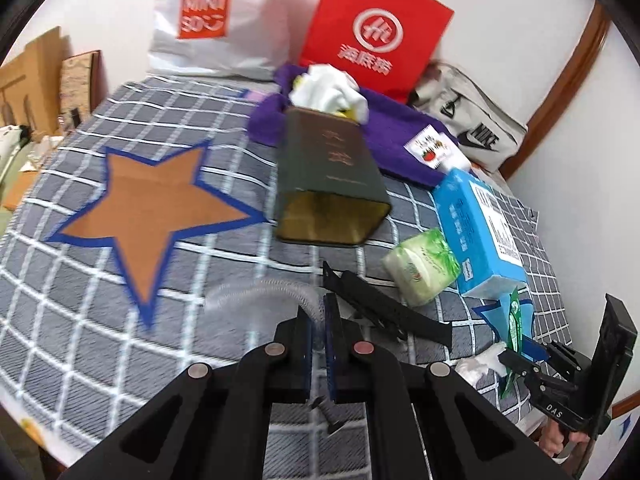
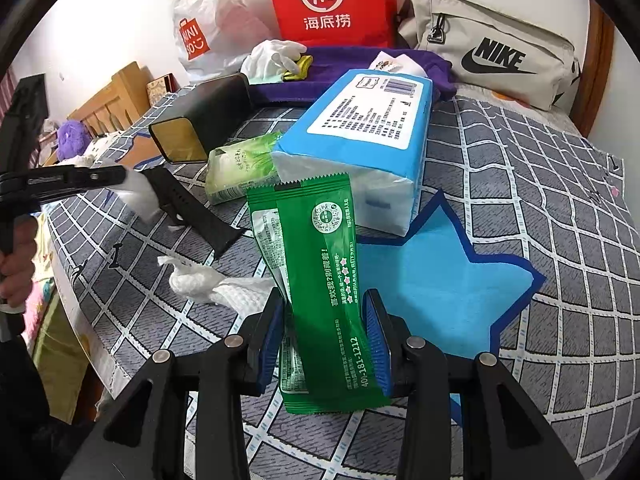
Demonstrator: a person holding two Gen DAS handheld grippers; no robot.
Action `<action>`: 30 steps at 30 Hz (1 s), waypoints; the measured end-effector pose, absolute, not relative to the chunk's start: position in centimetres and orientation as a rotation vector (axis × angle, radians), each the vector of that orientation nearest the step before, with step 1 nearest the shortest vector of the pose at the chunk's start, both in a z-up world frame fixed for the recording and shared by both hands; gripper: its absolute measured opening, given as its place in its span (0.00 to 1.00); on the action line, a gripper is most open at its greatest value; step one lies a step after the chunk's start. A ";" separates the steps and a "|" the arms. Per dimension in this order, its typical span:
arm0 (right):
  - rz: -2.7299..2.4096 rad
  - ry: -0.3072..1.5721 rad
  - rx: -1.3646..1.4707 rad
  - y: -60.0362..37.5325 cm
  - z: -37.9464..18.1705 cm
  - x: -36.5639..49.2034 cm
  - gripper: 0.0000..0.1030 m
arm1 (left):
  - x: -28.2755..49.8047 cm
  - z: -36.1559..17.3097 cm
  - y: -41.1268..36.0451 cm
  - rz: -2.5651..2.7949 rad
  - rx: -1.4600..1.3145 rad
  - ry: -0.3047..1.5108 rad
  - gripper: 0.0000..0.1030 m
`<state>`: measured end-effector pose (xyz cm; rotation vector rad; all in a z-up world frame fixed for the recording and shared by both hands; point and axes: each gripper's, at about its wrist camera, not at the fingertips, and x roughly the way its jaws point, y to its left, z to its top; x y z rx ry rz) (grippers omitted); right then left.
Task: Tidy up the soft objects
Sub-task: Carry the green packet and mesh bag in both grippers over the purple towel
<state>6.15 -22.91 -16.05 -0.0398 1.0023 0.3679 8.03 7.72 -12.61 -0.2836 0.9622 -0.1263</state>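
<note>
My left gripper [image 1: 318, 308] is shut on a thin clear plastic wrapper [image 1: 256, 292] that bulges out to the left of the pads, just above the checked bedspread. It hangs near the lower point of the orange star patch [image 1: 148, 208]. From the right wrist view, the left gripper [image 2: 124, 178] shows at the left edge with the pale wrapper [image 2: 140, 196] at its tip. My right gripper [image 2: 326, 308] is shut on a green snack packet [image 2: 320, 280] held upright, just left of the blue star patch [image 2: 432, 288]. In the left wrist view the right gripper [image 1: 516, 354] is at the lower right.
A dark green tin [image 1: 328, 184] lies on its side mid-bed, with a blue tissue pack [image 1: 476, 224], a pale green tissue pack [image 1: 420, 272] and a black strap [image 1: 380, 308] nearby. Crumpled white tissue [image 2: 208, 284] lies near the bed edge. Purple towel [image 1: 384, 136], bags at the wall.
</note>
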 end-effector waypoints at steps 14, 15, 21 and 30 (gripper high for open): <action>0.352 0.966 -0.035 -22.9 -13.9 5.4 0.38 | 6.6 -8.7 8.4 -0.136 -0.284 0.845 0.06; 0.349 0.964 -0.034 -23.0 -13.8 5.4 0.38 | 6.5 -8.5 8.4 -0.139 -0.286 0.839 0.06; 0.338 0.953 -0.033 -23.1 -12.9 5.3 0.38 | 6.2 -6.5 7.8 -0.172 -0.288 0.795 0.06; 0.347 0.926 -0.035 -22.8 -11.2 5.5 0.38 | 6.5 -4.4 7.2 -0.188 -0.273 0.766 0.06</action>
